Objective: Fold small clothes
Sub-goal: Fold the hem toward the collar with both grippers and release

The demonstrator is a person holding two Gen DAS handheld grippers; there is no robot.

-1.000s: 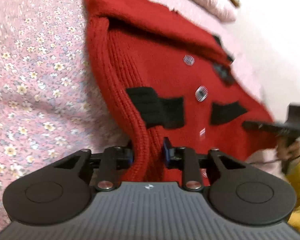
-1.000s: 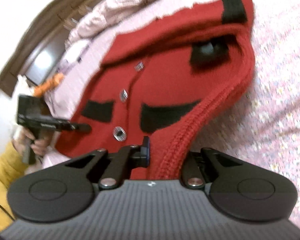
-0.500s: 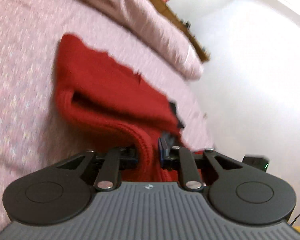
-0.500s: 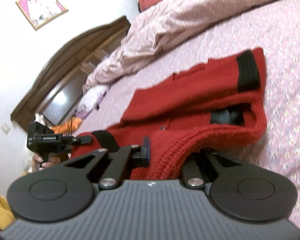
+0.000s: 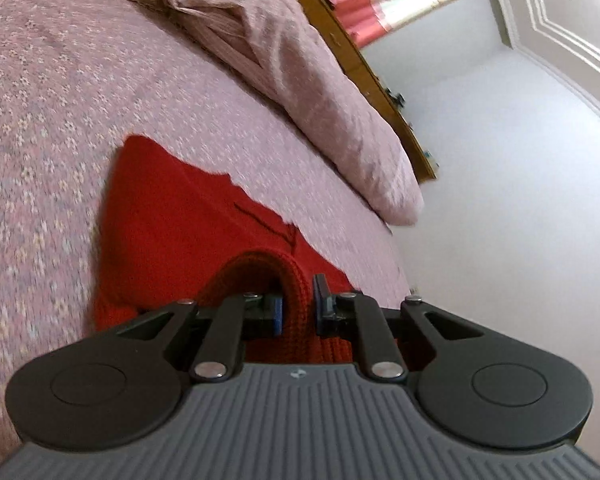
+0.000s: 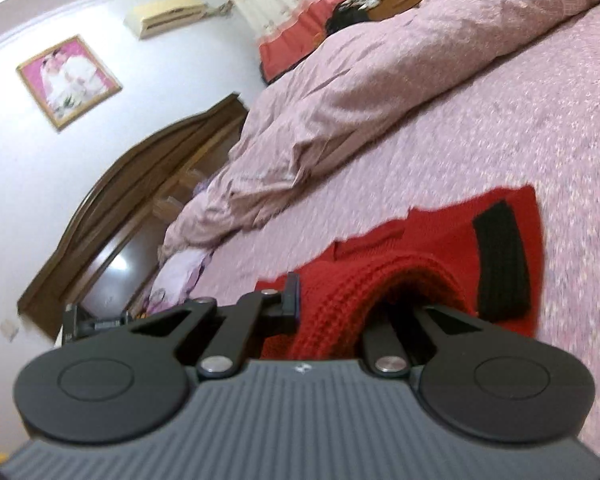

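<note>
A small red knitted cardigan [image 5: 188, 216] with black trim lies on the flowered bedspread [image 5: 60, 92]. My left gripper [image 5: 298, 304] is shut on a ribbed red edge of it, lifted off the bed so the fabric arches over the fingers. My right gripper [image 6: 332, 304] is shut on the other ribbed edge of the cardigan [image 6: 432, 240]; its right finger is hidden under the knit. A black cuff band [image 6: 500, 256] shows on the folded part. Buttons and pockets are out of sight. The other gripper [image 6: 88, 322] peeks in at the left of the right wrist view.
A rumpled pink duvet [image 6: 360, 92] lies along the far side of the bed. A dark wooden headboard [image 6: 120, 216] stands at one end. A wooden cabinet [image 5: 360, 64] runs behind the bed, with white wall [image 5: 520, 200] beyond.
Both grippers rose and tilted up with the cardigan's edges in them, carrying the near half over the far half. The buttoned front has gone out of sight. The left jaws closed further.
</note>
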